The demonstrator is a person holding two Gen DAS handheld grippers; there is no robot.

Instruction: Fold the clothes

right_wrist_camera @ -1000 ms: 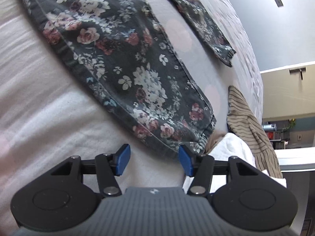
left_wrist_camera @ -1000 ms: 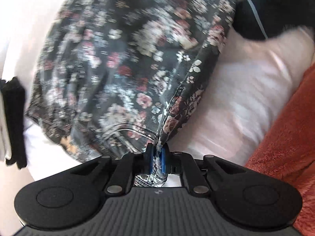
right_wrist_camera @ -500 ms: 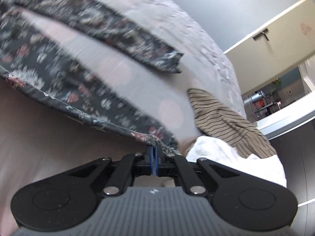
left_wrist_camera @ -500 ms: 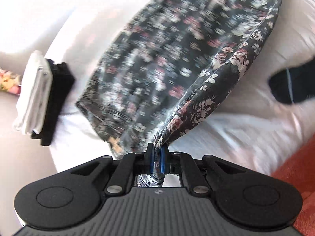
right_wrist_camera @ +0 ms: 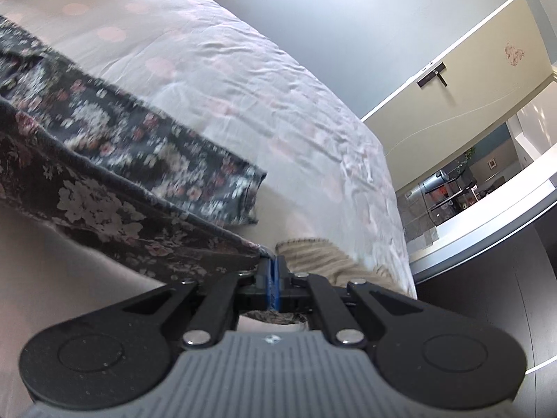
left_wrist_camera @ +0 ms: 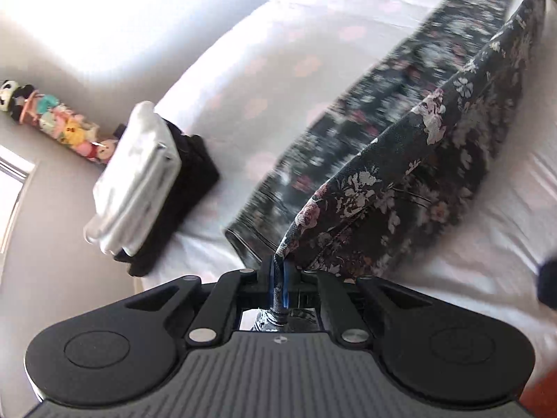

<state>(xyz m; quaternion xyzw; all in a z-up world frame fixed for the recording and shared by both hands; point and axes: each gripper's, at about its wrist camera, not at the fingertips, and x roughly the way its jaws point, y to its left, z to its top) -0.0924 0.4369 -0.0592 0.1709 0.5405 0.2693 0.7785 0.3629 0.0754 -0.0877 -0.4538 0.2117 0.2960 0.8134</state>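
Dark floral trousers (left_wrist_camera: 400, 174) lie partly on the pale dotted bed sheet (left_wrist_camera: 278, 52). My left gripper (left_wrist_camera: 277, 271) is shut on their waist edge and holds that side lifted off the bed. My right gripper (right_wrist_camera: 271, 271) is shut on the hem end of one leg (right_wrist_camera: 104, 216), which hangs raised above the sheet. The other leg (right_wrist_camera: 167, 160) lies flat on the bed (right_wrist_camera: 261, 87) behind it.
A folded stack of white and black clothes (left_wrist_camera: 146, 188) sits at the bed's left edge. A striped beige garment (right_wrist_camera: 323, 257) lies just past my right gripper. A row of plush toys (left_wrist_camera: 52, 118) lines the wall. An orange cloth (left_wrist_camera: 539, 393) is at lower right.
My right gripper closed on the leg hem and lifted it. My left gripper raised the waist edge, and the trousers now stretch between both grippers above the bed.
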